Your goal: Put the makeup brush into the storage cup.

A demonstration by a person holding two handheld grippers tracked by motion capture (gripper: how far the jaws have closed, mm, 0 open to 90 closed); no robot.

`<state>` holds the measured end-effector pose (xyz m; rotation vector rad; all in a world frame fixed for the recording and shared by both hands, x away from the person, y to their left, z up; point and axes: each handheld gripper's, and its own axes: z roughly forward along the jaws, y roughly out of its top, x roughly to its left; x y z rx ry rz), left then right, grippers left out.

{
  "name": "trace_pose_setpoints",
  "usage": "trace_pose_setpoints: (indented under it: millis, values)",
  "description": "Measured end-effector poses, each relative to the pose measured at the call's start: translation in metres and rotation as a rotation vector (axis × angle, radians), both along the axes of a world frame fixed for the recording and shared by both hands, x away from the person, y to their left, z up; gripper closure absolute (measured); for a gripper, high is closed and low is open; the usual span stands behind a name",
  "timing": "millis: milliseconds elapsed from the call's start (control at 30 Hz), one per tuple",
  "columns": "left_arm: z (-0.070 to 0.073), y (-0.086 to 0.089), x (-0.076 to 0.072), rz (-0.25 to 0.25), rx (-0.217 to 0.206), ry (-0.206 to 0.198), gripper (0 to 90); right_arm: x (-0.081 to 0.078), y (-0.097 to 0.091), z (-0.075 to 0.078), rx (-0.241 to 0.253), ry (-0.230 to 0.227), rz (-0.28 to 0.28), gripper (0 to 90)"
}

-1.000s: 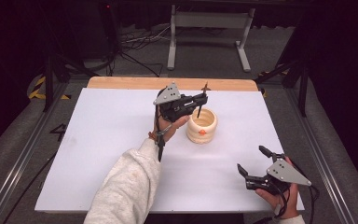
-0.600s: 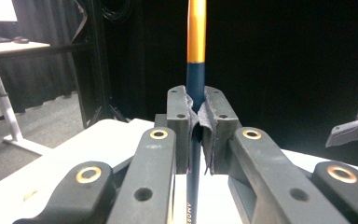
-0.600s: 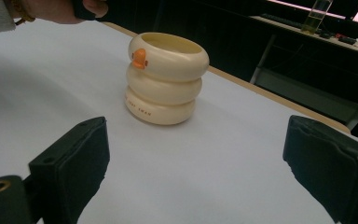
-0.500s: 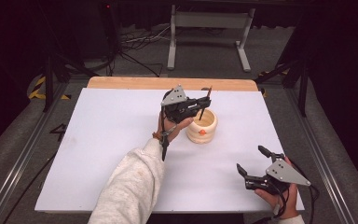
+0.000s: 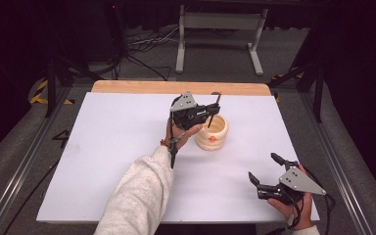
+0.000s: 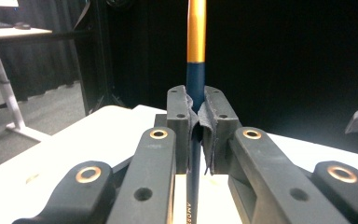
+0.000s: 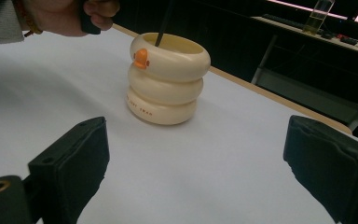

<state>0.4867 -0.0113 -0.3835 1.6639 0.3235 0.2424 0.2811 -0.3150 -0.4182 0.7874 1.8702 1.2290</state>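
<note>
A cream cup [image 5: 212,133] made of stacked rings, with a small orange beak, stands right of the middle of the white table [image 5: 103,147]. My left gripper [image 5: 211,110] hovers just over its left rim, shut on a slim pen [image 5: 214,107]. In the left gripper view the pads [image 6: 209,122] pinch the pen [image 6: 196,70], dark blue below and orange above. In the right gripper view, the pen's lower end [image 7: 164,23] dips inside the cup [image 7: 168,79]. My right gripper [image 5: 263,167] rests at the near right corner, open and holding nothing [image 7: 196,163].
A wooden strip [image 5: 176,88] runs along the table's far edge. Beyond it a grey metal stand [image 5: 220,34] and cables lie on the floor. Metal rails [image 5: 24,161] flank the table on both sides.
My left hand has sunk a little and shifted right, lowering the pen into the cup. The right hand has stayed where it was.
</note>
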Motion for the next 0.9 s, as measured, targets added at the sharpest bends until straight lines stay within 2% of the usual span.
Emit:
trace_pose_setpoints:
  millis: [467, 533, 667, 900]
  values:
    - [-0.017, 0.005, -0.005, 0.003, 0.018, 0.023, 82.8, 0.0, 0.002, -0.001, -0.007, 0.004, 0.008, 7.6]
    - [-0.02, 0.007, -0.008, 0.009, 0.033, 0.024, 82.8, 0.0, 0.002, -0.001, -0.011, 0.005, 0.01, 7.6]
    - [-0.024, 0.01, -0.01, 0.015, 0.02, 0.035, 82.8, 0.0, 0.003, -0.001, -0.012, 0.007, 0.009, 7.6]
    - [-0.029, 0.013, -0.012, 0.02, 0.025, 0.041, 82.6, 0.001, 0.006, -0.002, -0.021, 0.01, 0.011, 7.7]
